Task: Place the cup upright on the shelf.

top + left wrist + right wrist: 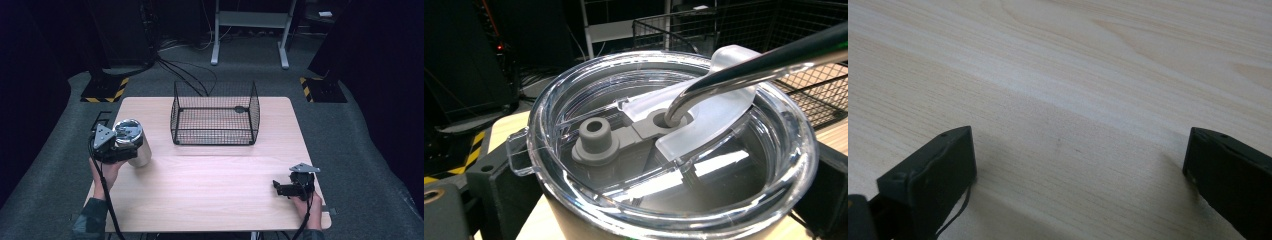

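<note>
While clamped around the steel tumbler (136, 145) at left of frame, left gripper (116, 145) best kept on the body below the clear lid (664, 145). Likely heavy, rigid, slippery; straw (754, 70) loose. Right gripper (290, 188), lower right, wide open, empty.

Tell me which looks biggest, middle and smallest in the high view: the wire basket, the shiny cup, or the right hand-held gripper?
1. Wire basket, by far the biggest.
2. Shiny cup, clamped by the left hand-held gripper.
3. Right hand-held gripper, open on the table. It looks nearly cup-sized and sits closer to the camera, so that ranking is unsure.
</note>
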Demonstrator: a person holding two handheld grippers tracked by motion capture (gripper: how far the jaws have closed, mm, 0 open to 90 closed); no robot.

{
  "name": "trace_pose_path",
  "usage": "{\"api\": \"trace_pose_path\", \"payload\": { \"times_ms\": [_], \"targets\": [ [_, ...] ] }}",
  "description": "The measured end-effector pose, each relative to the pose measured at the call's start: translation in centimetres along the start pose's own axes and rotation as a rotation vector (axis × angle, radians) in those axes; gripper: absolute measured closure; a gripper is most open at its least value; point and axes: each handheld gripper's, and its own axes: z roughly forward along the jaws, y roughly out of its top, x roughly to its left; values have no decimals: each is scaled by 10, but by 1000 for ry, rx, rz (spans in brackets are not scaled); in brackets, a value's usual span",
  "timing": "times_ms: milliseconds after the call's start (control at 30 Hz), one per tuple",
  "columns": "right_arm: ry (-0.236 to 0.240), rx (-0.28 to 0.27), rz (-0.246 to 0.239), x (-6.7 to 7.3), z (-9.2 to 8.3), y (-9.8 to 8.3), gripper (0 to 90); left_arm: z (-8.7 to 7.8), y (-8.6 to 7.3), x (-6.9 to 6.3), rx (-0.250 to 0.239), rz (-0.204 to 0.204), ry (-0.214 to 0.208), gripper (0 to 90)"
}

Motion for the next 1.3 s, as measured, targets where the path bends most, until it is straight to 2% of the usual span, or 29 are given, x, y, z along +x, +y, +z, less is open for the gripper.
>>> {"api": "trace_pose_path", "payload": {
  "times_ms": [167, 567, 1067, 1300],
  "targets": [
    [-1, -4, 0, 0, 0, 0, 1, 2, 5, -6, -15, 0, -27, 41],
    [1, 0, 0, 0, 0, 0, 1, 9, 13, -17, 2, 21, -79, 41],
    [2, 2, 4, 0, 0, 0, 2, 15, 23, -32, -1, 33, -141, 41],
    [2, 1, -2, 0, 0, 0, 2, 14, 29, -38, -3, 57, -170, 41]
  ]
}}
